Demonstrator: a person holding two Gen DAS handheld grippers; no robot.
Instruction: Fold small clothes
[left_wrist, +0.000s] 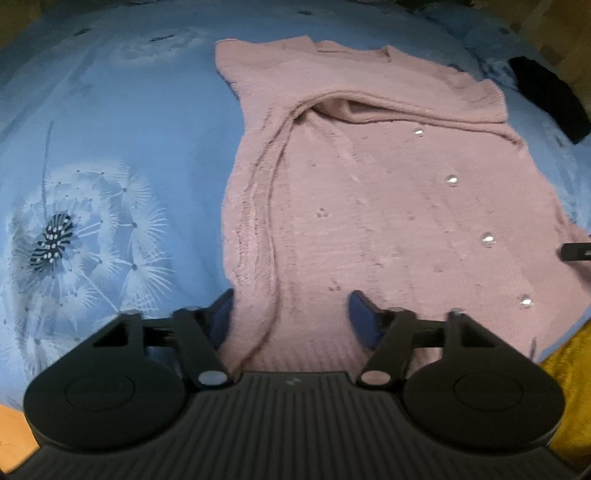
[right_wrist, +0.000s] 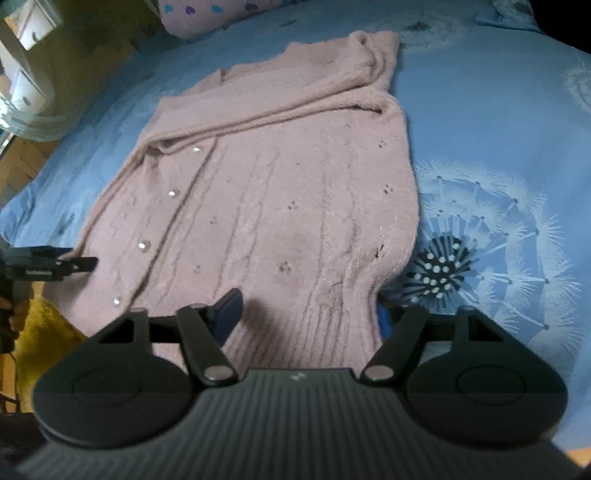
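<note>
Ribbed hem of the pink knitted cardigan (left_wrist: 369, 206) lay between both spread, unclenched tongs, left tongs (left_wrist: 291, 314) and right tongs (right_wrist: 306, 312) at opposite hem corners, its long axis running straight away across the blue dandelion-print bed (left_wrist: 110, 129).

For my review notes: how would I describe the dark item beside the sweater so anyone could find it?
Start at the blue dandelion-print bedspread, then find the pink knitted sweater spread across it. Past the sweater's far right corner in the left wrist view lies a small black textured cloth, the only dark fabric on the bed.
</note>
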